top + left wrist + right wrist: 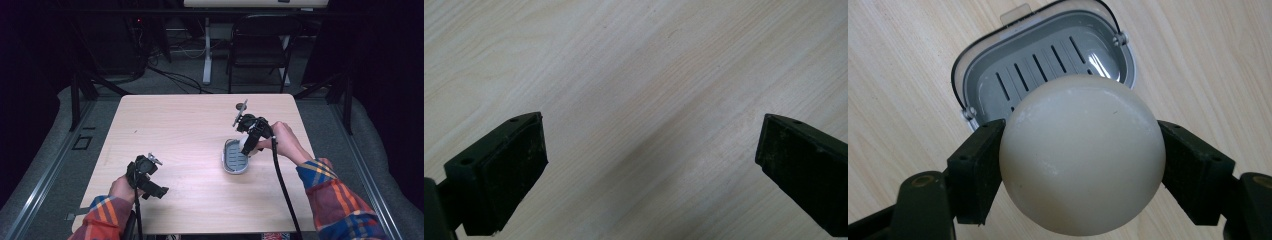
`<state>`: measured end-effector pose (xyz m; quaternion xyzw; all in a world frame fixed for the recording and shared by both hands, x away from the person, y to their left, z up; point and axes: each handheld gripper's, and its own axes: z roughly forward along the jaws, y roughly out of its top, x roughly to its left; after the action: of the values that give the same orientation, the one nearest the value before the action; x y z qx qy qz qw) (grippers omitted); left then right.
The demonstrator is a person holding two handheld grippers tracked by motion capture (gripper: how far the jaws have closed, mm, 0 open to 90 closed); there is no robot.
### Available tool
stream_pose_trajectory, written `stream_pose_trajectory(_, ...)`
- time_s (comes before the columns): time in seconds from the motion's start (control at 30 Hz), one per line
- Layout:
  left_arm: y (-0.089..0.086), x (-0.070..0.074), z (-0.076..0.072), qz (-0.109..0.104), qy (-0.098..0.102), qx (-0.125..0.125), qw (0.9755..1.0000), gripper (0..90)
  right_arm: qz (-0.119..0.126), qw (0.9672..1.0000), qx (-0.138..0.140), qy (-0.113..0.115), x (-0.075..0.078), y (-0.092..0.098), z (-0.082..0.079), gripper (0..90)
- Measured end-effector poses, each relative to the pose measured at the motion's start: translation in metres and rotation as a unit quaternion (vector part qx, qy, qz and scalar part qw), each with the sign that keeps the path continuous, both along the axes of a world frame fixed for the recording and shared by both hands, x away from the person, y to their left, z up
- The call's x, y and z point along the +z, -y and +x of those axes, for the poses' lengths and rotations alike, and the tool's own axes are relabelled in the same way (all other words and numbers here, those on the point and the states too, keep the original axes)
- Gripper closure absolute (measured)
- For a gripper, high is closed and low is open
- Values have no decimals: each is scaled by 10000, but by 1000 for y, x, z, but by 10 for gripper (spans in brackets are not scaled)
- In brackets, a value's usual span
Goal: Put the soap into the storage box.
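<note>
A round white soap bar [1082, 154] fills the right gripper view, clamped between the two black jaws of my right gripper [1080, 162]. Behind it lies an open grey soap dish [1013, 75] with a slotted floor. From the high view, the right gripper [248, 147] hovers at the right rim of the soap dish [232, 159] with the soap bar [246, 146] in it. My left gripper [156, 190] rests near the table's front left, jaws wide apart. The left gripper view has its fingers [504, 170] spread over bare wood.
The light wooden table [190, 130] has bare room in the middle and at the back. A black folding chair [260, 45] and a white desk leg [206, 50] stand beyond the far edge. Cables trail from both grippers toward the front.
</note>
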<state>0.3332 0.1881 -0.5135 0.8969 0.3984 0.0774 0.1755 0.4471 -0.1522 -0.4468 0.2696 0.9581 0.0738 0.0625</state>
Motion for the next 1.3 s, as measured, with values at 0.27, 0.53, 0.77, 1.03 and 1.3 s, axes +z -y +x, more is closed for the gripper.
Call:
stream_pose_trajectory(0.27,0,0,0,1,3,-4,10000,2,-63,9999,100,-42,-4,-12,2,241)
stream_pose_trajectory(0.53,0,0,0,1,4,-10,10000,2,8,9998,132,-121,-14,-23,8,241)
stream_pose_trajectory(0.77,0,0,0,-7,4,-27,10000,2,29,9996,167,-204,-21,-30,10,242)
stream_pose_trajectory(1.03,0,0,0,8,8,-19,10000,2,0,9994,204,-264,-34,-34,10,241)
stream_pose_trajectory(1.3,0,0,0,14,3,-22,10000,2,-41,9993,245,-279,-45,-36,10,241)
